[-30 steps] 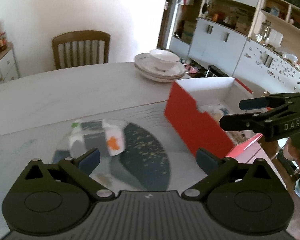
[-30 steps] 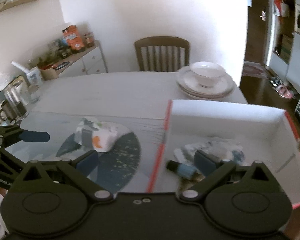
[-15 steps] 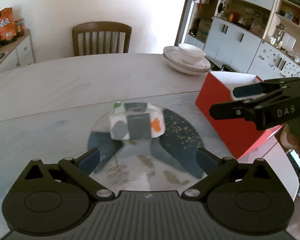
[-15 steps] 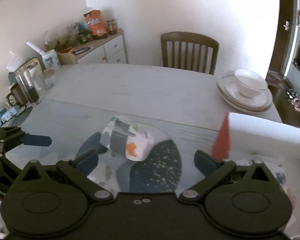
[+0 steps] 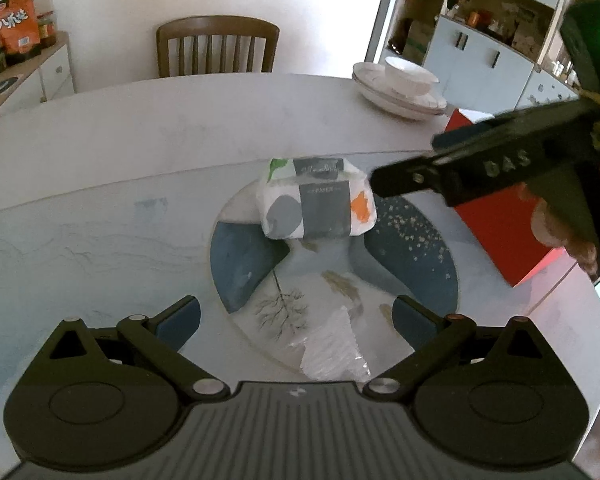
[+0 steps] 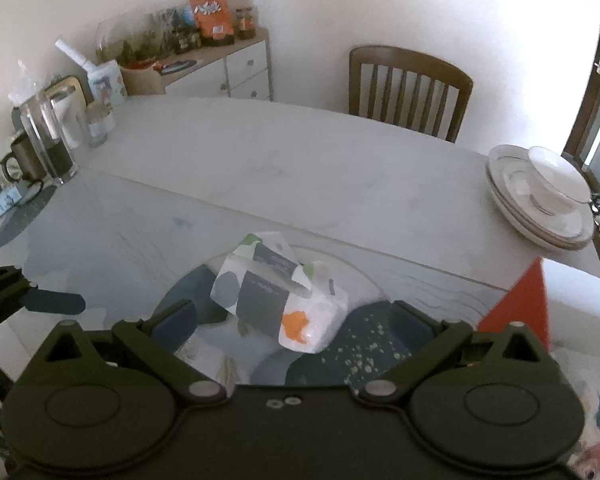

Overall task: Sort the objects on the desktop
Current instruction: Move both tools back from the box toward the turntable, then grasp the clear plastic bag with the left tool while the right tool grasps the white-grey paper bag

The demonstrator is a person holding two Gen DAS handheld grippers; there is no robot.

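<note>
Right gripper (image 6: 292,320) swings from over red box (image 6: 520,308) toward tissue pack (image 6: 278,300), pack now between spread fingers; box slides to 3 o'clock edge. In left wrist view, right gripper (image 5: 404,178) reaches in from 2 o'clock, tip just beside pack (image 5: 316,202)

The left matte black plastic two-finger gripper (image 5: 296,316) has a ribbed grey housing, two round discs, silver pivot screws and dark blue finger pads (image 5: 179,318). The right black gripper (image 6: 290,324) is built alike, with a smooth housing and two small screws at its centre; its side bears raised "DAS" lettering and a green light glows above
</note>
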